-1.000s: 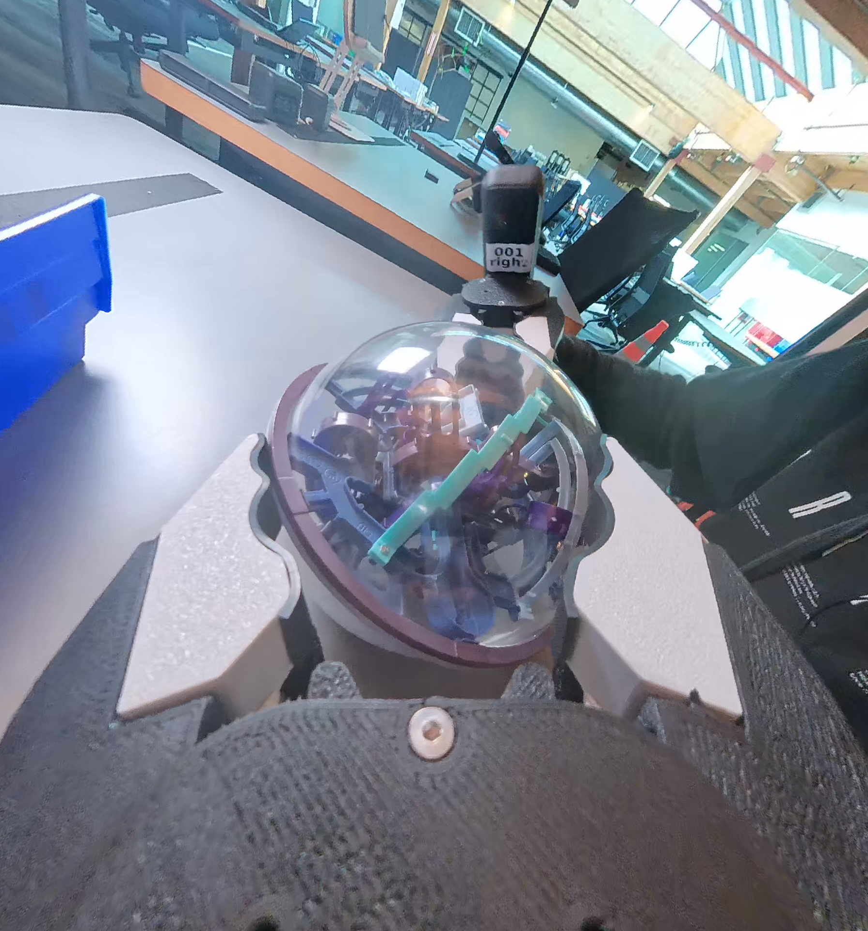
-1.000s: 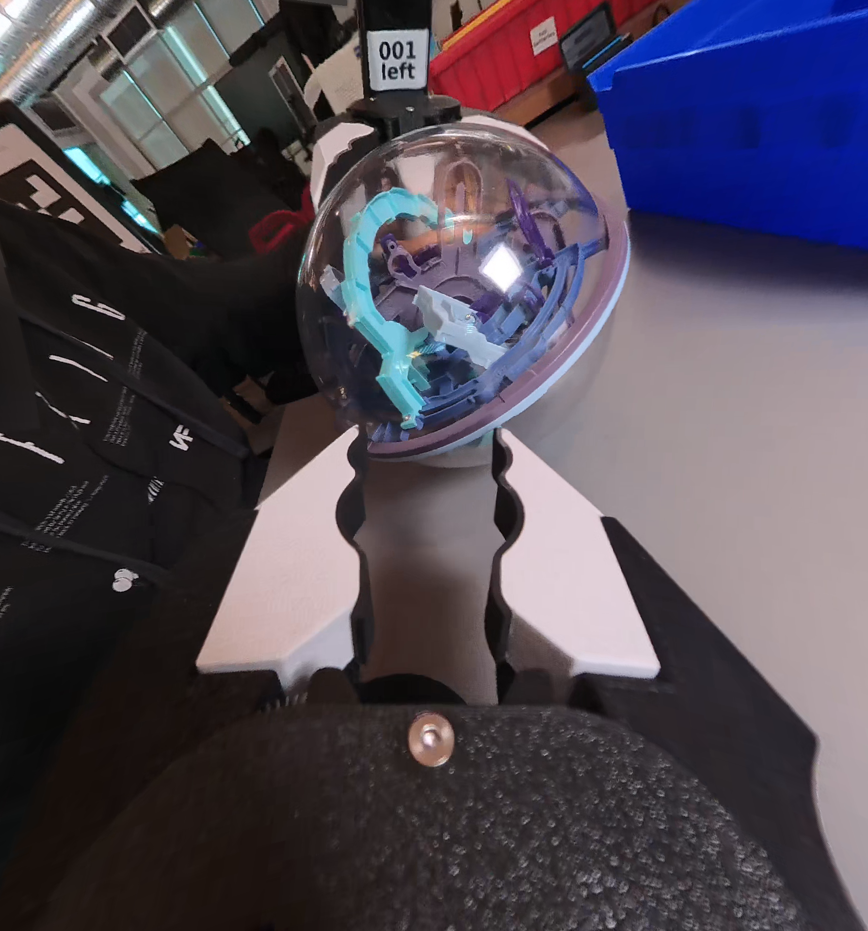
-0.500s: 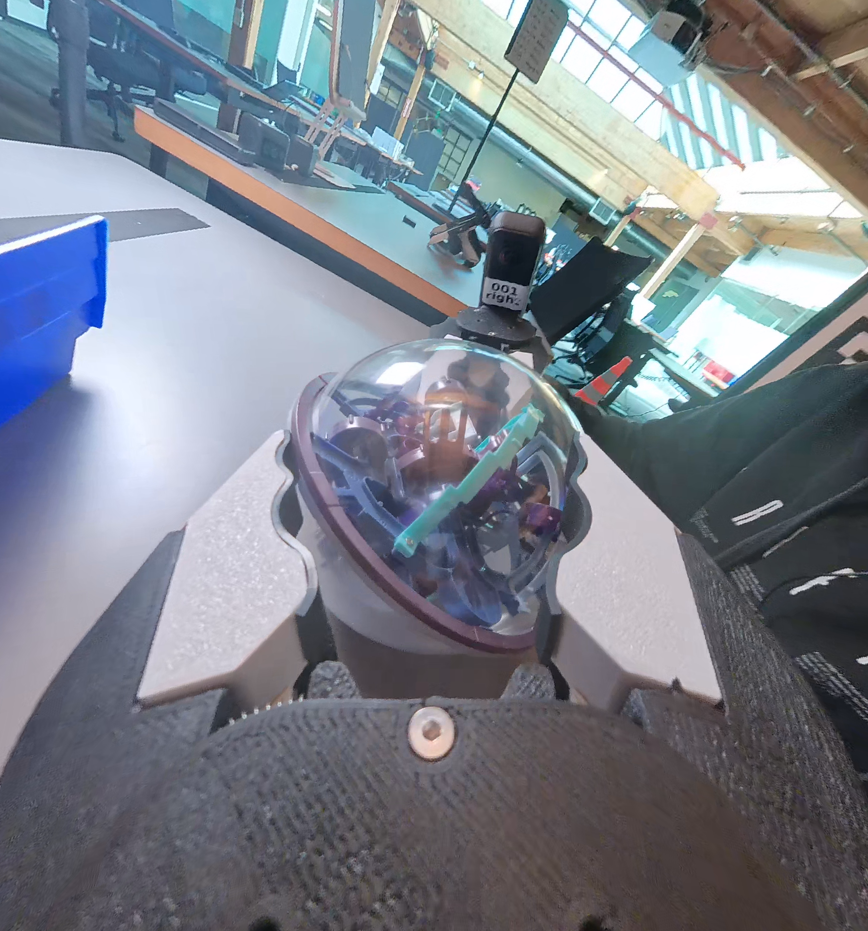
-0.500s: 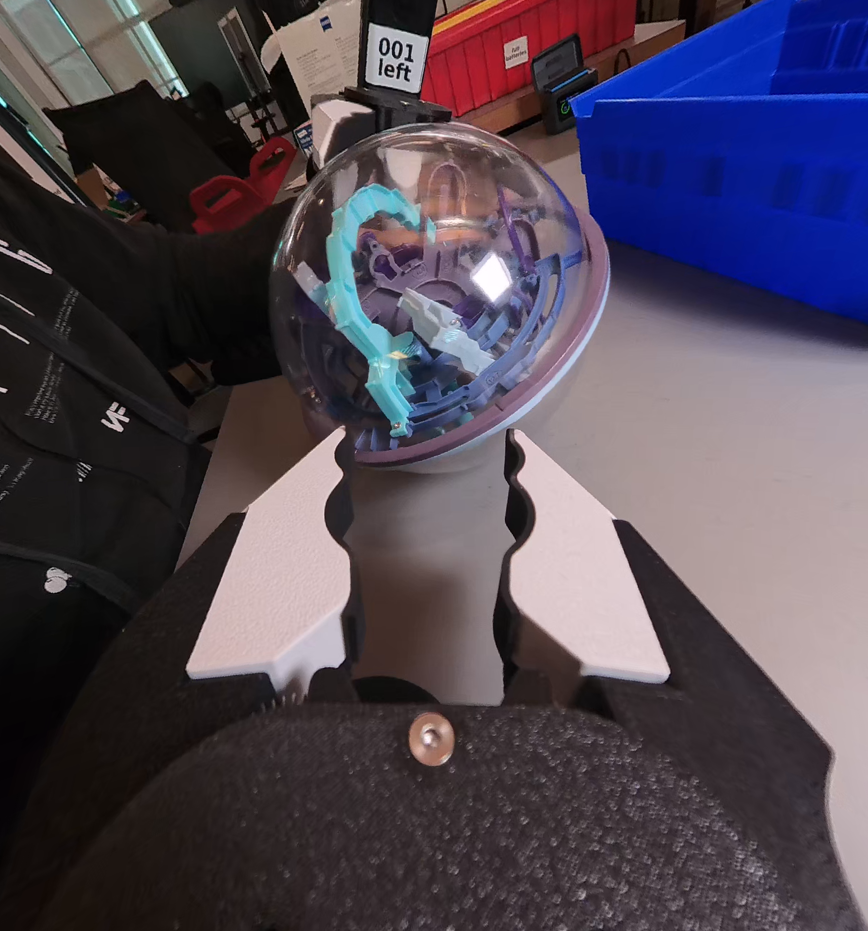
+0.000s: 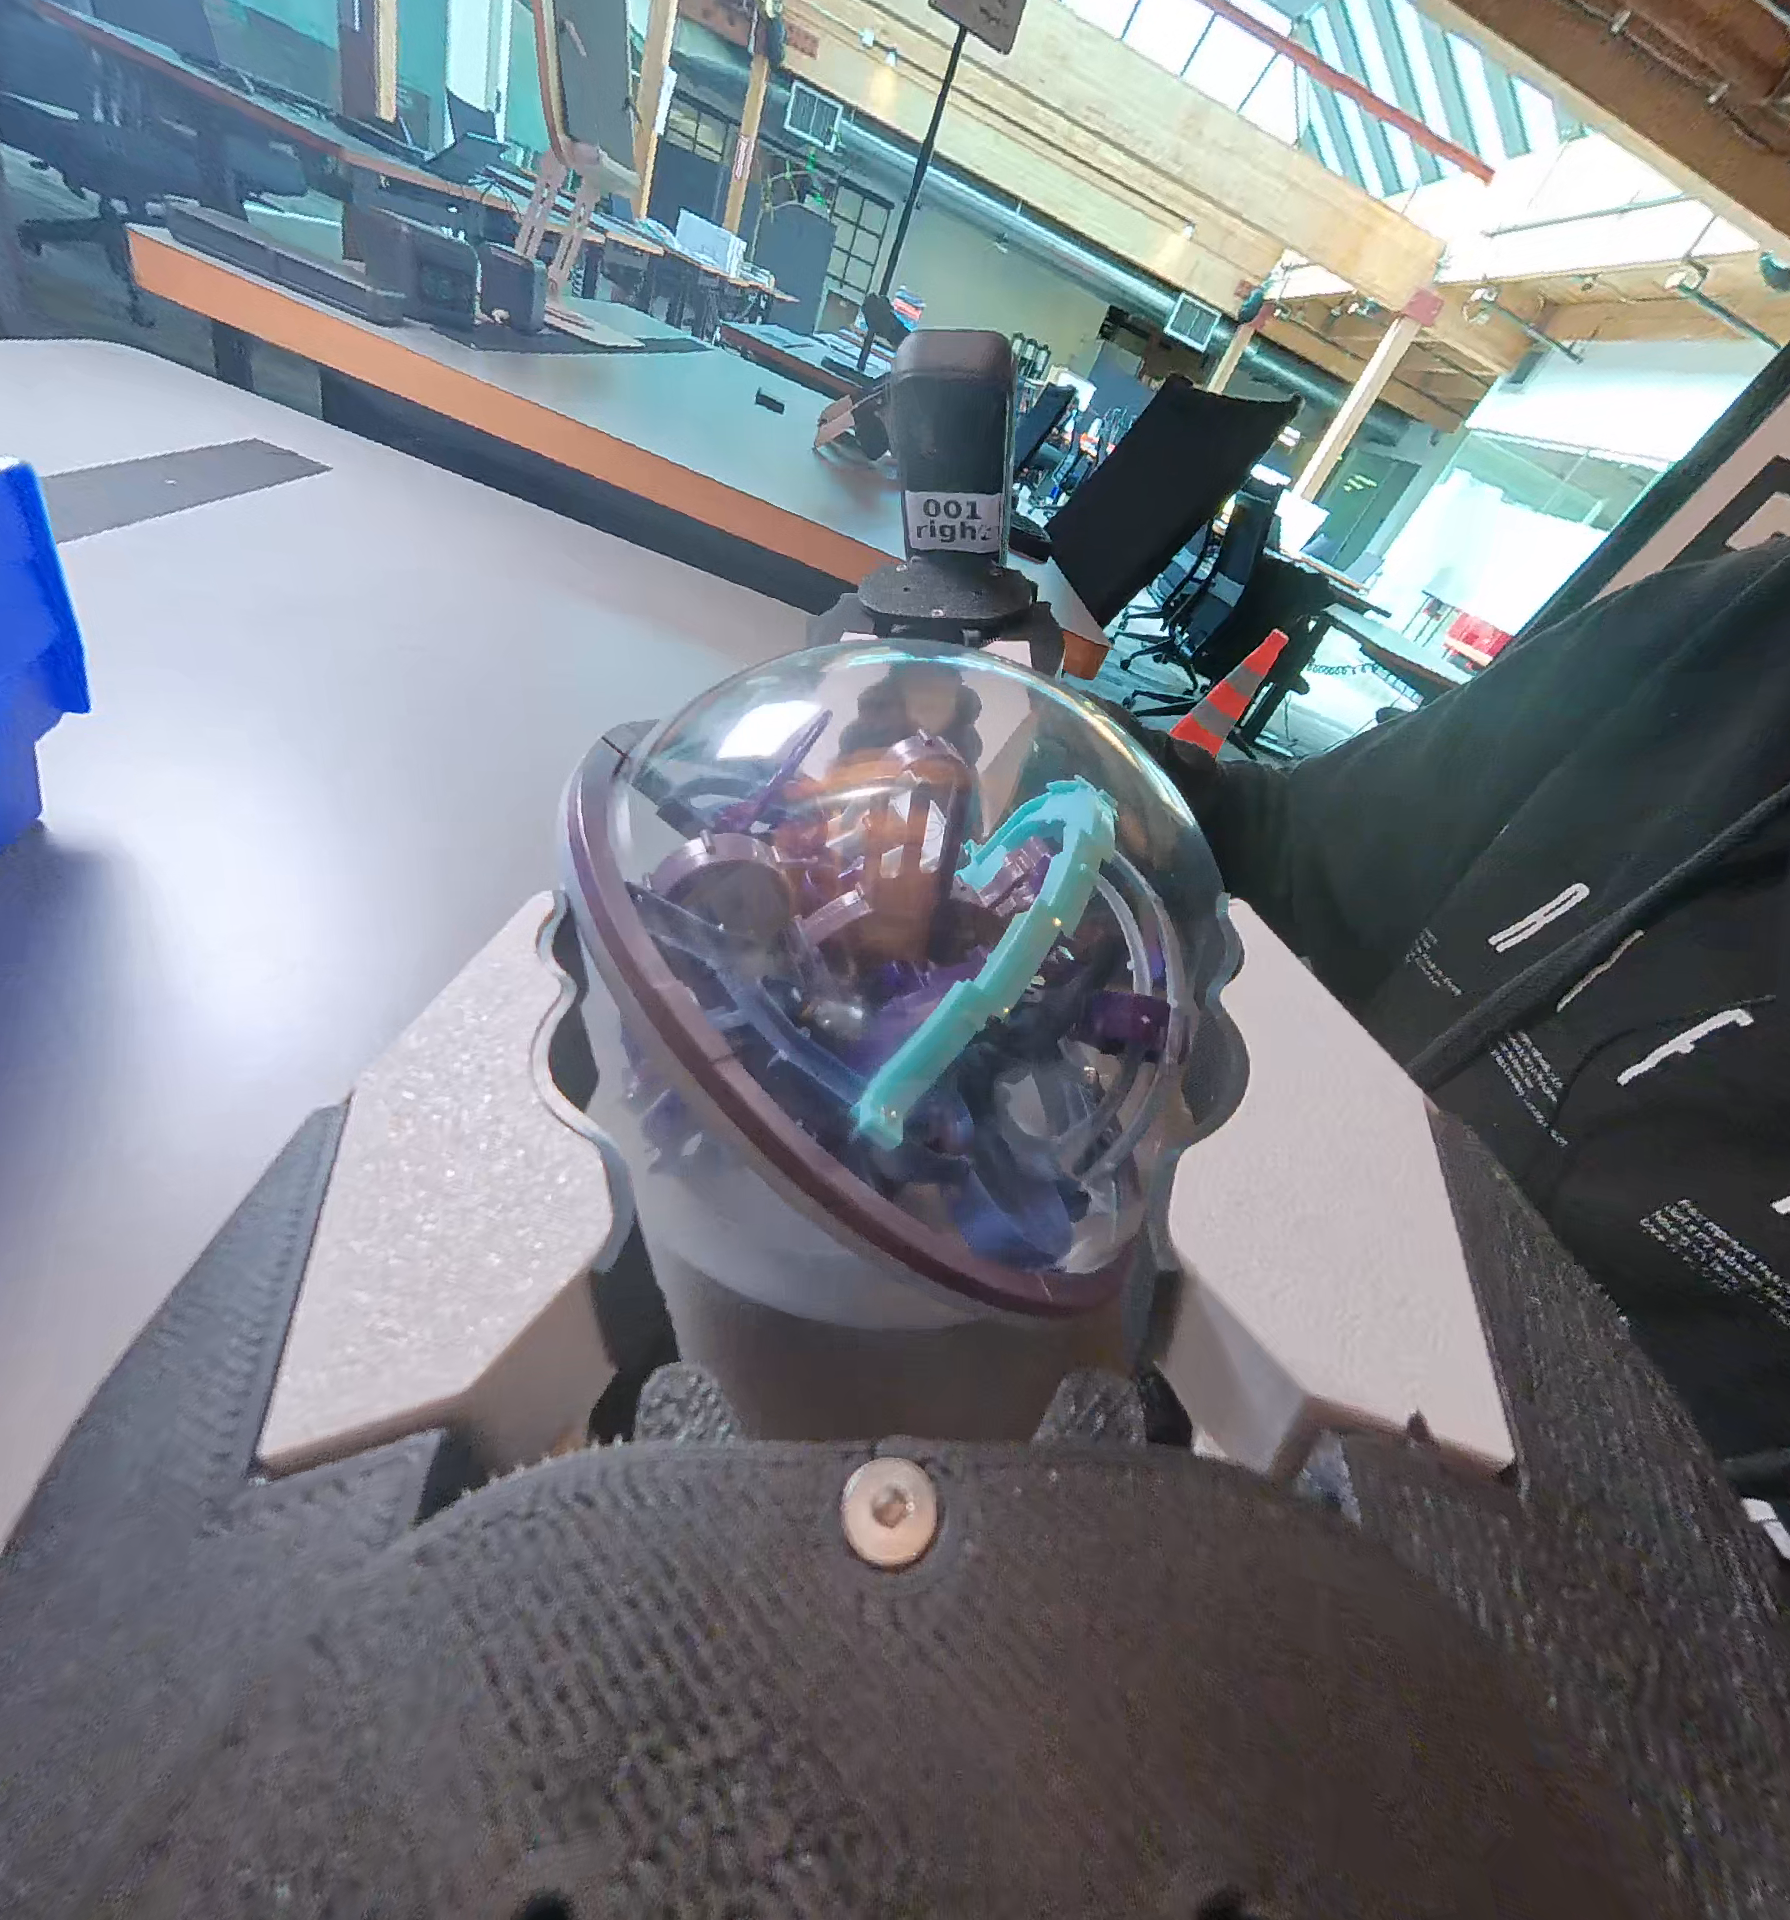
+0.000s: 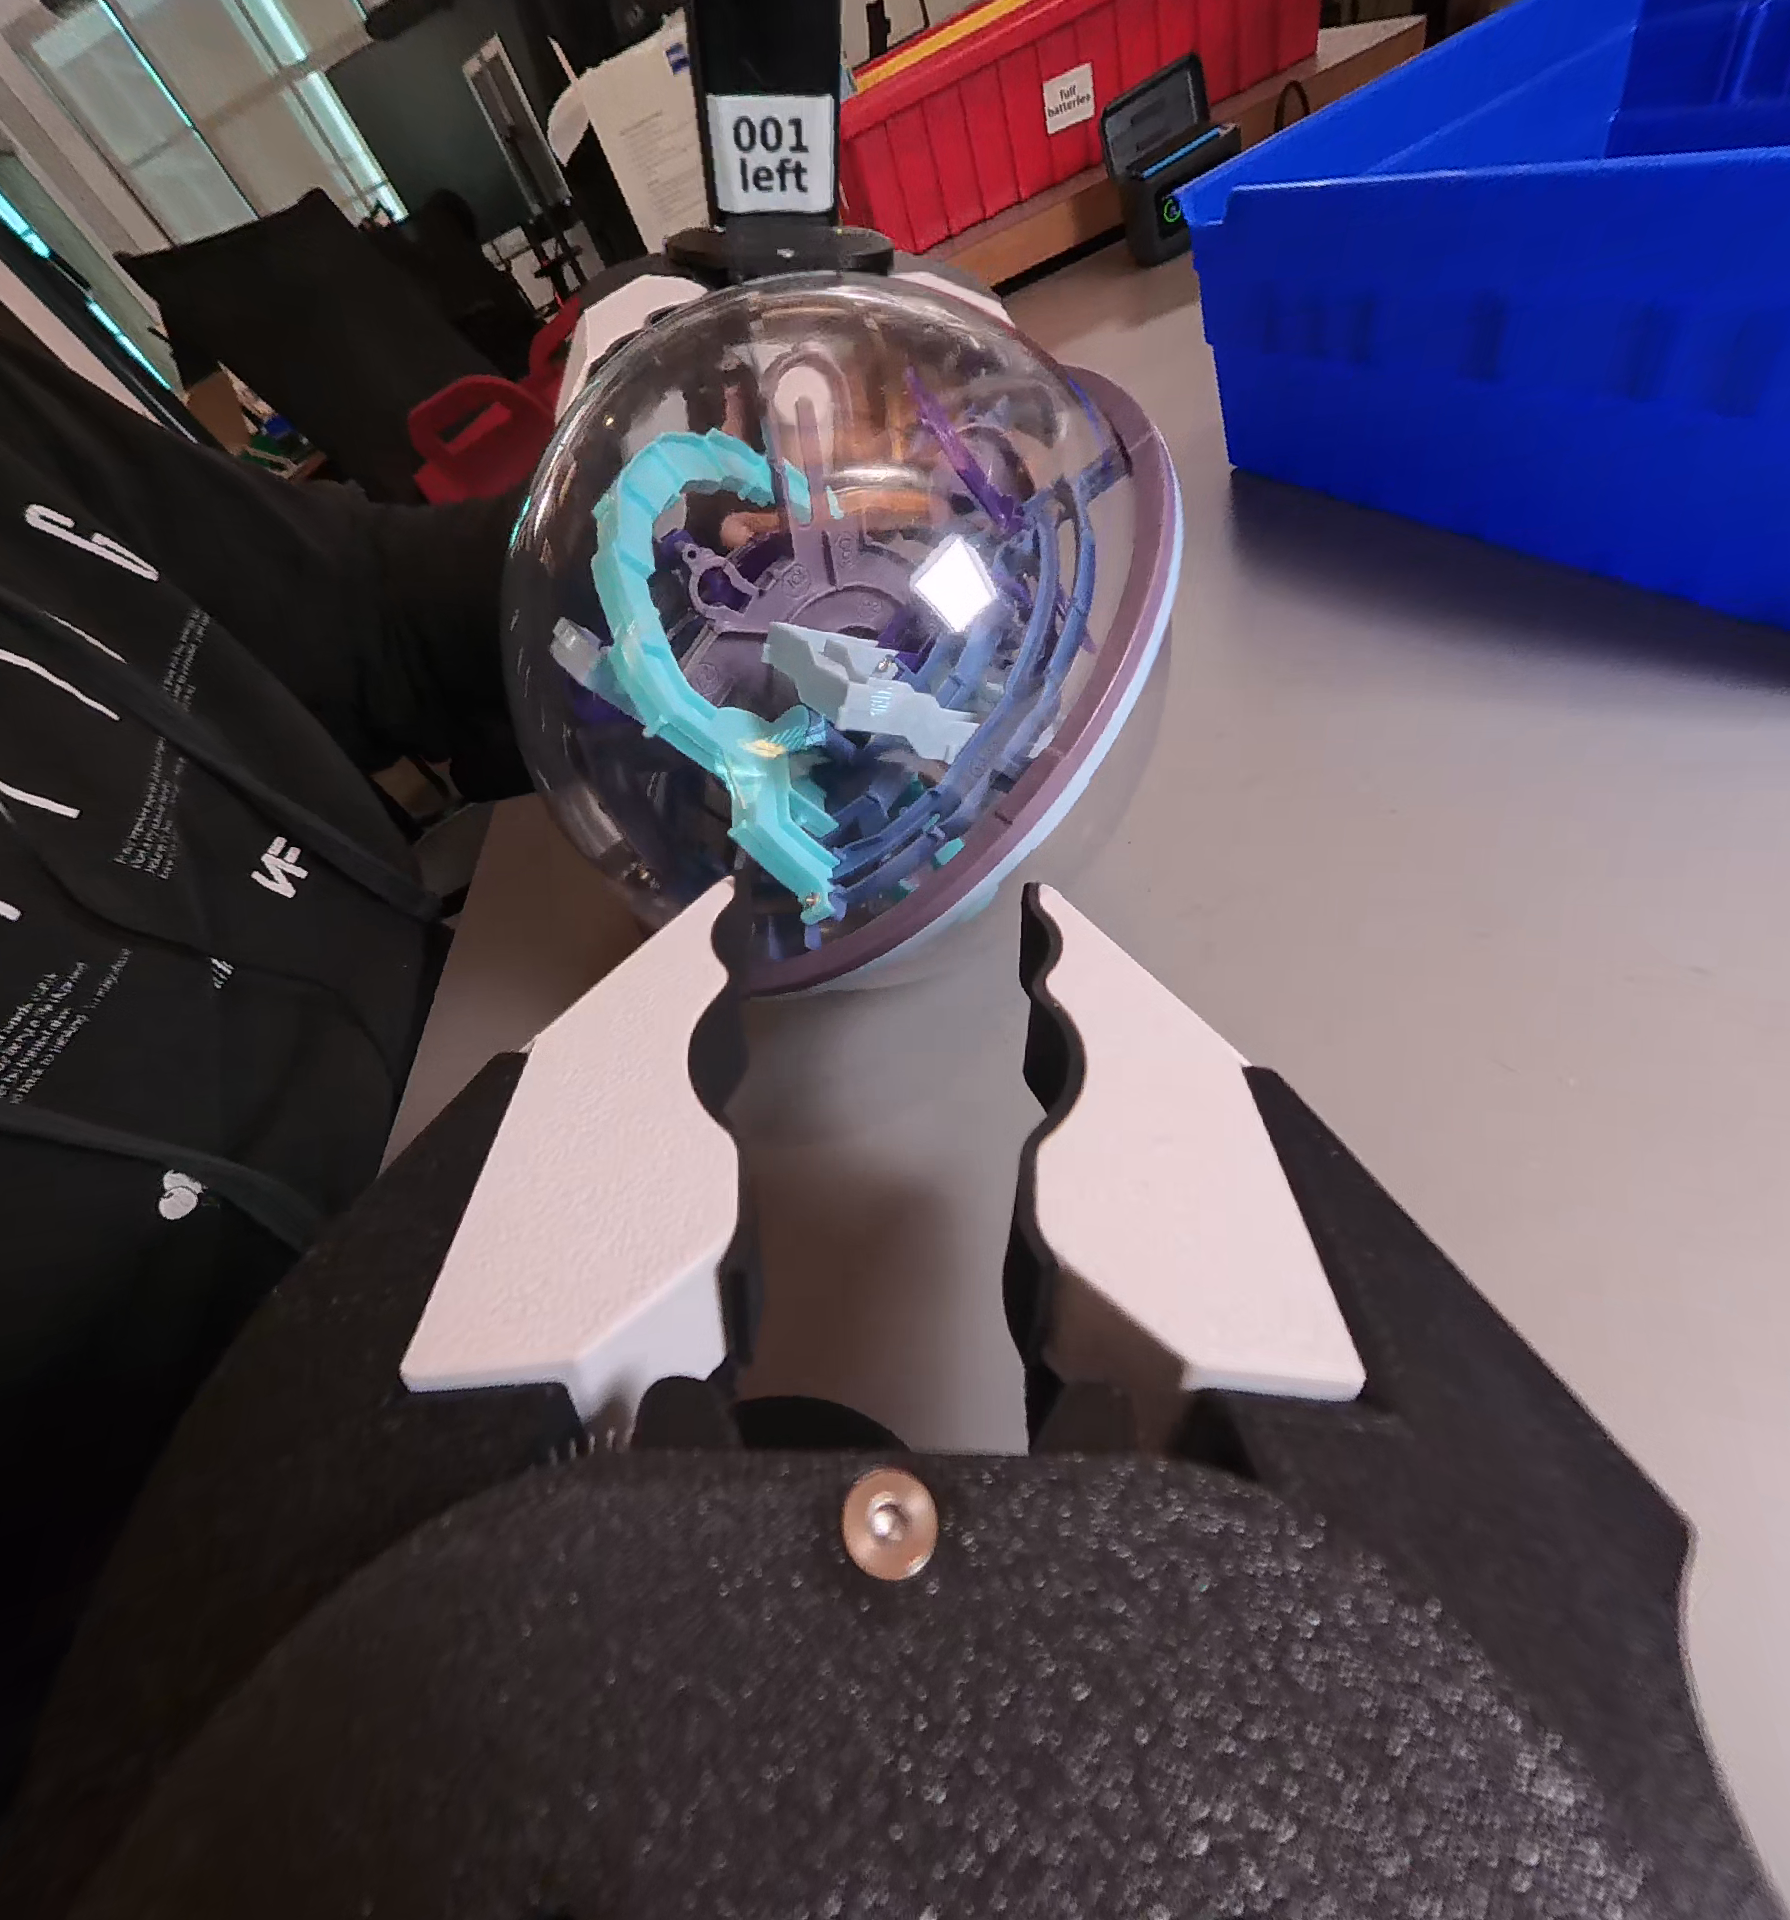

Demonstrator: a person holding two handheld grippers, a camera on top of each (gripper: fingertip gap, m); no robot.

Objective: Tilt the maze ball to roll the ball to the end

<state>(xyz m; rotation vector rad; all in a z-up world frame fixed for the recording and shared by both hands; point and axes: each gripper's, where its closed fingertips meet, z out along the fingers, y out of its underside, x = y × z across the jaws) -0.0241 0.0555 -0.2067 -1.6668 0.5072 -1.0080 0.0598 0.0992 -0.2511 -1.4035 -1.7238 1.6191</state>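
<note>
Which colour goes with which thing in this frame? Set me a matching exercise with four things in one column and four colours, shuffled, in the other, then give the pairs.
Things:
1. maze ball, outer shell
2. bin on the table
3. traffic cone in the background
4. long curved track inside the ball

Colours:
A. orange with pale bands
B. turquoise
C. clear dome with a purple rim
D. blue

Pairs: 1-C, 2-D, 3-A, 4-B
</note>
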